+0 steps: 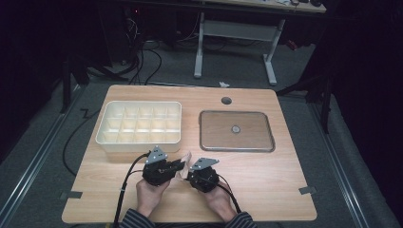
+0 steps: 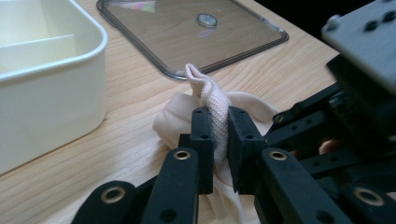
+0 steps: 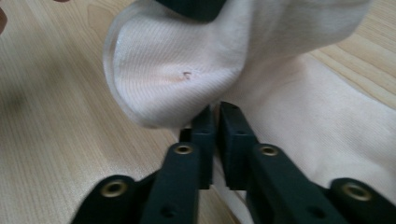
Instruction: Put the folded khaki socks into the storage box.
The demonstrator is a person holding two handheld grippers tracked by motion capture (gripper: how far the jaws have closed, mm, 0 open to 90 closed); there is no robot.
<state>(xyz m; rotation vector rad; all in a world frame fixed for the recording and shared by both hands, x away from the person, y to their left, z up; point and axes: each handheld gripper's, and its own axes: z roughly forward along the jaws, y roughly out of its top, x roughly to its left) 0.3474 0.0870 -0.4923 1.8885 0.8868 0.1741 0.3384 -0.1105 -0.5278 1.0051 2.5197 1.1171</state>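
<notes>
A: Quick pass. What do I log for the left tongs [image 2: 220, 135]?

B: From my station, clenched on the pale pink sock [image 2: 215, 105]. In the left gripper view the ribbed fabric sits pinched between both pads, a fold of it standing up above the tips.

A: And the right tongs [image 3: 216, 123]?

B: The right gripper view has the jaws nearly together with a thin gap. Sock fabric lies right at the tips, but whether any of it is pinched there I cannot tell. So: state unclear.

A: Where's the sock?

B: On the worktop [image 1: 266, 180], near edge, middle, bunched between the two tongs. In the high view it peeks out between the left tongs [image 1: 179, 165] and the right tongs [image 1: 192, 174], and part of it is lifted off the wood.

A: Anything else I should tag?

B: Cream divided tray [image 1: 139, 124] at back left, many small compartments, well apart from the sock. Clear flat lid [image 1: 236, 130] with a small round knob lies at back right, beside the tray. In the left gripper view the tray wall [image 2: 51, 98] is near the sock on the left, and the lid [image 2: 187, 32] lies beyond it.

A: Hands?

B: Left hand [image 1: 151, 192] and right hand [image 1: 217, 198] each grip a tool body, striped sleeves at the bottom edge.
</notes>
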